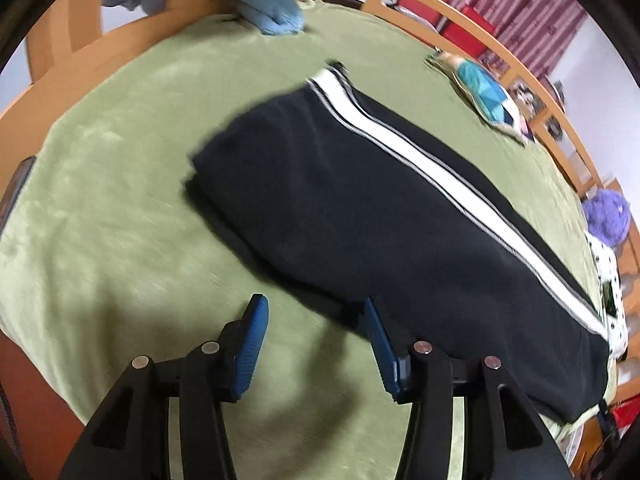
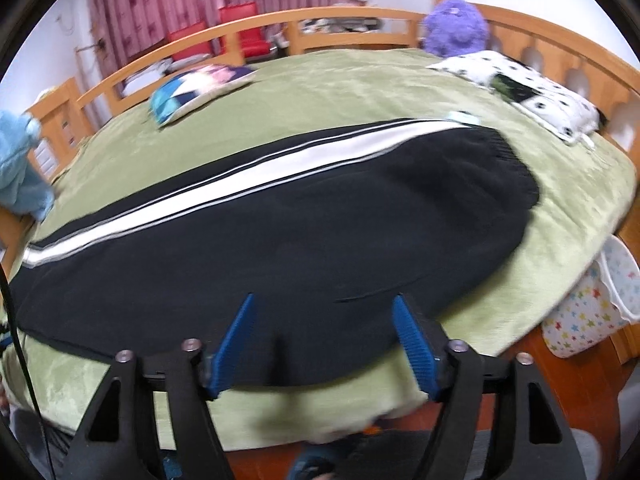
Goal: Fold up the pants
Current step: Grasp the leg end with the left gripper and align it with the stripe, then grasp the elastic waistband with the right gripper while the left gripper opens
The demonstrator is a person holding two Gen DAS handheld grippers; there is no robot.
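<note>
Black pants [image 1: 360,216] with a white side stripe lie flat on the green bedspread [image 1: 112,200], legs laid one on the other. My left gripper [image 1: 314,320] is open and empty, just above the near edge of the leg end. In the right wrist view the same pants [image 2: 320,220] stretch across the bed, waistband at the right. My right gripper [image 2: 324,316] is open and empty, hovering over the pants' near edge close to the waist end.
A blue garment [image 1: 268,0] lies at the far bed edge. A colourful cushion [image 2: 200,88], a spotted pillow [image 2: 540,92] and a purple plush toy [image 2: 456,28] lie near the wooden bed rail [image 2: 340,20]. A star-patterned basket [image 2: 592,308] stands beside the bed.
</note>
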